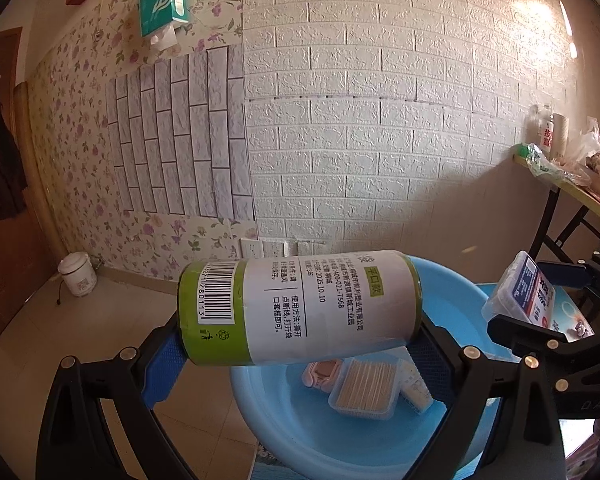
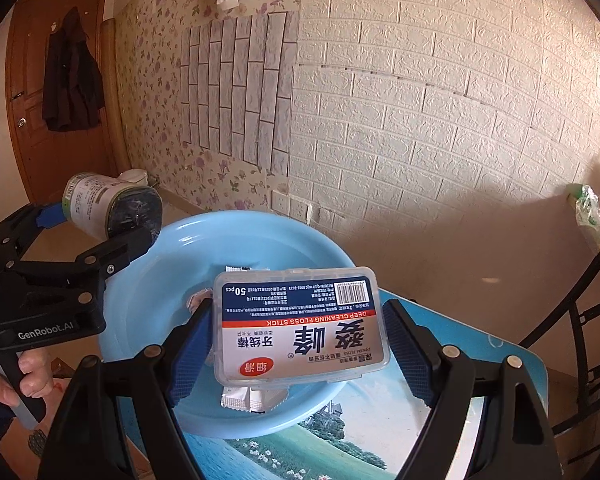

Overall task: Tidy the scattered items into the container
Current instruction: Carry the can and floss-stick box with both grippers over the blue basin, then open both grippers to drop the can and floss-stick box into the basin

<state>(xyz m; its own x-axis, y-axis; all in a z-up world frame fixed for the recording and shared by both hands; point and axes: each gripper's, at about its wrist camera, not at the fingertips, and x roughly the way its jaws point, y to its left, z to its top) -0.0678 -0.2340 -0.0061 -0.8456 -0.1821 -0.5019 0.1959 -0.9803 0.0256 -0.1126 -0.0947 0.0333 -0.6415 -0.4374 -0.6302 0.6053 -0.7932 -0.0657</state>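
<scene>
The green-labelled roll (image 1: 300,308) is gripped end to end by the left tongs (image 1: 296,344), held sideways above the blue basin (image 1: 452,300). Below the roll, inside the basin, a toothpick box (image 1: 366,388), a pink item (image 1: 322,374) & a white sachet (image 1: 414,388) are seen. The floss-stick box (image 2: 300,324) is clamped by the right tongs (image 2: 298,352), over the basin's near side. The basin rests on a table (image 2: 496,364) w/ a printed landscape top.

Wall: white brick panels (image 1: 380,120), a grey brick patch (image 2: 236,88) and flowered paper (image 1: 68,120)
Tissue box (image 1: 162,2): green, mounted high on the wall
Door (image 2: 32,92): brown wood, dark coat (image 2: 72,76) hanging on it
Rice cooker (image 1: 77,274): white, on the floor by the wall
Side table (image 1: 572,192): holds plastic bags (image 1: 580,152) and a bottle (image 1: 546,132)
</scene>
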